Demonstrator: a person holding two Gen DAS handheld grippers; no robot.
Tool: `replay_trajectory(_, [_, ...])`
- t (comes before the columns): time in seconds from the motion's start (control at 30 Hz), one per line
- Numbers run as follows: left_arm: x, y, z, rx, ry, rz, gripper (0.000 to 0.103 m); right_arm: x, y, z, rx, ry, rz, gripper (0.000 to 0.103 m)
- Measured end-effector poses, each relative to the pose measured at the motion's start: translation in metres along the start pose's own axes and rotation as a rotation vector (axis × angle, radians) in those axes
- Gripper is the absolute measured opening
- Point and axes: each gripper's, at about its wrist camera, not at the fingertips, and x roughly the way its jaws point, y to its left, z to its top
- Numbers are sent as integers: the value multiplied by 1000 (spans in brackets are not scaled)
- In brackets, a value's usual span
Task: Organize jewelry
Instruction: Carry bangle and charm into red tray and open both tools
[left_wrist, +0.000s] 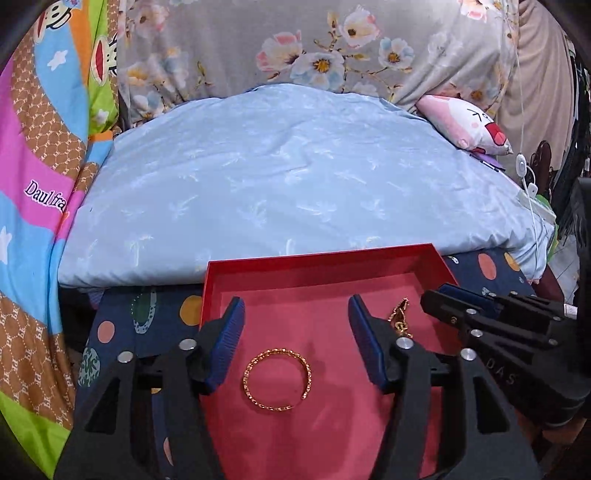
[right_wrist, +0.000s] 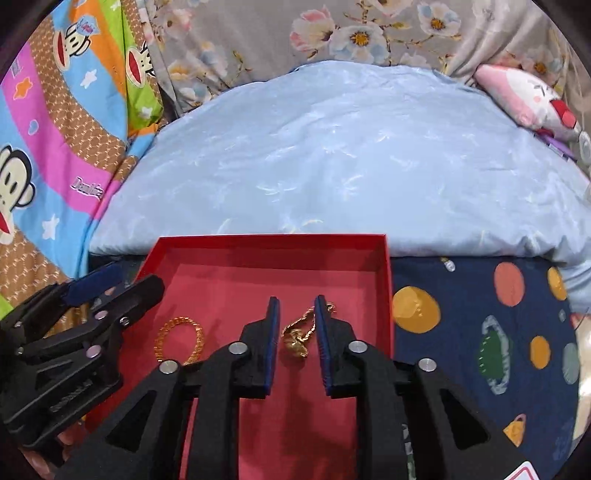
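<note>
- The left gripper (left_wrist: 295, 325) hangs over the red tray (left_wrist: 258, 267), its jaws spread wide and holding nothing
- A gold bangle (left_wrist: 277, 380) lies flat on the tray's pink lining, between the two blue pads (left_wrist: 364, 339) of that gripper and nearer the camera than their tips; it touches neither pad
- The right gripper (right_wrist: 295, 321) is also over the tray, toward its right wall, with the jaws only partly open, a narrow gap between the pads
- A bunched gold chain (right_wrist: 297, 334) sits in that gap; one end reaches past the right pad's tip, and whether the pads touch it I cannot tell, though they are not pressed together on it
- From the left wrist view the chain (left_wrist: 399, 315) shows just right of the left gripper's right pad, with the right gripper (left_wrist: 448, 295) coming in from the right edge
- From the right wrist view the bangle (right_wrist: 180, 341) lies left of the right gripper's fingers, and the left gripper (right_wrist: 110, 284) enters from the left
- The tray rests on a dark blue bedsheet (right_wrist: 480, 325) with coloured dots, its far wall close to a pale blue quilt (left_wrist: 295, 177)
- A pink and white plush pillow (left_wrist: 467, 125) lies at the quilt's far right
</note>
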Motion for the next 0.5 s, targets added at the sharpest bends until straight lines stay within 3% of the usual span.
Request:
replay_trajectory(0.07, [-6, 3, -2, -14, -13, 17, 77, -8, 0, -2, -7, -27, -18, 36])
replay_trajectory(0.3, [-43, 15, -24, -28, -21, 34, 77, -61, -2, -31, 5, -79, -4, 37])
replay_trajectory(0.5, [-87, 20, -65, -20, -21, 63, 77, -121, 3, -89, 22, -109, 7, 43])
